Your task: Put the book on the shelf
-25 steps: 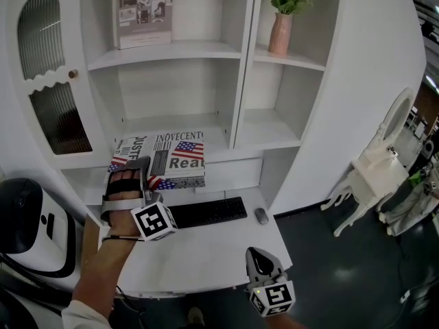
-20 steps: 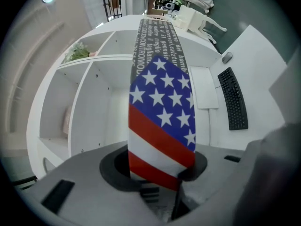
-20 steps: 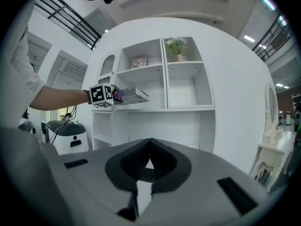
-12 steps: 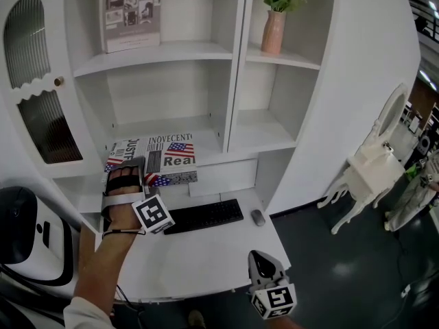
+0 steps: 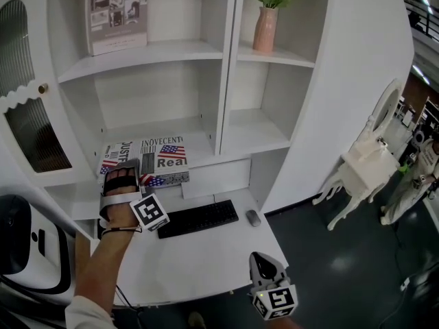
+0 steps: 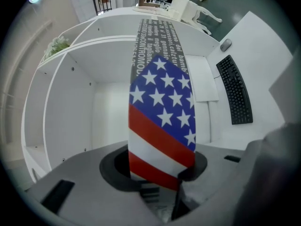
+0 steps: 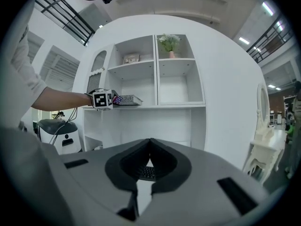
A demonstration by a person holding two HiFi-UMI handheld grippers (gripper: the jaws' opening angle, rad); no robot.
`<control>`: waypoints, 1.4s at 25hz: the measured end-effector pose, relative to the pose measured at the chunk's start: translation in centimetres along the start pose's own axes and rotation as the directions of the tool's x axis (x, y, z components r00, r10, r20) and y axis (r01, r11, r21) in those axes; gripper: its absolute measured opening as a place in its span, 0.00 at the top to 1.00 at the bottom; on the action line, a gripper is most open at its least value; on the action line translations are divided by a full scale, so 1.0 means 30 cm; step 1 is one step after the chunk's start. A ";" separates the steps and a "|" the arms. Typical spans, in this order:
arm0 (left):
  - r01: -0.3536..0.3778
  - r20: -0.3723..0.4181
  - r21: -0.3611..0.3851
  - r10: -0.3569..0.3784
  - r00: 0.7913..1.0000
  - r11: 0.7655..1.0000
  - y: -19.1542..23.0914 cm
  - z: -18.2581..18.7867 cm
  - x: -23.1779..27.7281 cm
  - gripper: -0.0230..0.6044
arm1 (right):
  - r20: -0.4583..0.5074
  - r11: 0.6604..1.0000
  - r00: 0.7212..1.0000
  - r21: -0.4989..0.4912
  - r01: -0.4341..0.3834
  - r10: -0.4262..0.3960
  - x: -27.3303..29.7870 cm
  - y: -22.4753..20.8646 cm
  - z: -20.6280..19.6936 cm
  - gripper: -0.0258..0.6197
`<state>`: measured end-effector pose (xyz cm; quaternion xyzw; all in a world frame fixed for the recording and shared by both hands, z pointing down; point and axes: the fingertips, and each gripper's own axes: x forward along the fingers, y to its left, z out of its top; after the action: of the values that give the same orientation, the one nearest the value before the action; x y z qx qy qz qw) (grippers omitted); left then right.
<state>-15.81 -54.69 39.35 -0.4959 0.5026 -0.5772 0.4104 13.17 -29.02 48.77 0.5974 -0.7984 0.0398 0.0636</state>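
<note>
The book (image 5: 147, 157), with a stars-and-stripes and newsprint cover, lies flat over the lower left shelf (image 5: 199, 139) of the white bookcase, and its near edge overhangs the shelf front. My left gripper (image 5: 122, 178) is shut on the book's near left corner. In the left gripper view the flag cover (image 6: 160, 126) runs out from between the jaws of the left gripper (image 6: 157, 175) toward the shelf. My right gripper (image 5: 262, 260) hangs low in front of the desk, shut and empty. Its jaws meet in the right gripper (image 7: 150, 144) view, where the book (image 7: 126, 99) shows far off.
A black keyboard (image 5: 197, 218) and a mouse (image 5: 253, 217) lie on the desk below the shelf. A framed picture (image 5: 116, 16) stands on the upper left shelf, a pink vase (image 5: 265, 29) with flowers on the upper right. A white chair (image 5: 363, 173) stands right, a black-and-white device (image 5: 17, 242) left.
My left gripper has sunk a little with the book, over the lower shelf. The right gripper has hardly moved.
</note>
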 end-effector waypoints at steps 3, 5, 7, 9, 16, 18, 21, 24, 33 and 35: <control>0.000 -0.003 0.001 0.000 1.000 1.000 0.001 0.008 0.019 0.71 | -0.005 1.000 1.000 0.003 0.015 -0.015 0.002 -0.018 -0.007 0.96; -0.005 -0.001 0.005 0.005 1.000 1.000 0.000 0.010 0.019 0.71 | -0.008 1.000 1.000 0.006 0.020 -0.020 0.005 -0.024 -0.012 0.96; -0.004 -0.003 0.017 0.004 1.000 1.000 -0.007 0.006 0.021 0.71 | -0.013 1.000 1.000 0.009 0.020 -0.020 0.010 -0.018 -0.018 0.96; 0.019 -0.007 0.029 -0.019 1.000 0.999 -0.009 0.008 0.024 0.71 | -0.016 1.000 1.000 0.011 0.014 -0.014 0.015 -0.004 -0.022 0.96; 0.094 -0.027 0.049 -0.093 0.995 0.994 -0.004 0.017 0.027 0.71 | -0.016 1.000 1.000 0.009 0.009 -0.008 0.025 0.014 -0.009 0.96; 0.107 -0.031 0.053 -0.105 0.994 0.993 -0.005 0.017 0.028 0.71 | -0.021 1.000 1.000 0.012 0.010 -0.010 0.023 0.014 -0.018 0.96; 0.141 -0.044 0.059 -0.139 0.989 0.988 -0.005 0.019 0.031 0.69 | -0.026 1.000 1.000 0.017 0.013 -0.013 0.022 0.014 -0.027 0.96; 0.145 -0.046 0.062 -0.142 0.989 0.988 -0.002 0.019 0.030 0.68 | -0.028 1.000 1.000 0.019 0.015 -0.015 0.022 0.013 -0.025 0.96; 0.270 -0.045 0.093 -0.267 0.963 0.958 -0.099 0.034 0.046 0.45 | -0.037 0.999 0.999 0.026 0.018 -0.017 0.027 0.013 -0.035 0.96; 0.274 -0.043 0.083 -0.271 0.962 0.958 -0.095 0.037 0.060 0.45 | -0.036 0.999 0.999 0.028 0.020 -0.019 0.026 0.007 -0.038 0.96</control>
<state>-14.95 -56.17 42.47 -0.5328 0.4099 -0.6573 0.3407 12.80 -29.55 50.03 0.6052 -0.7907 0.0610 0.0698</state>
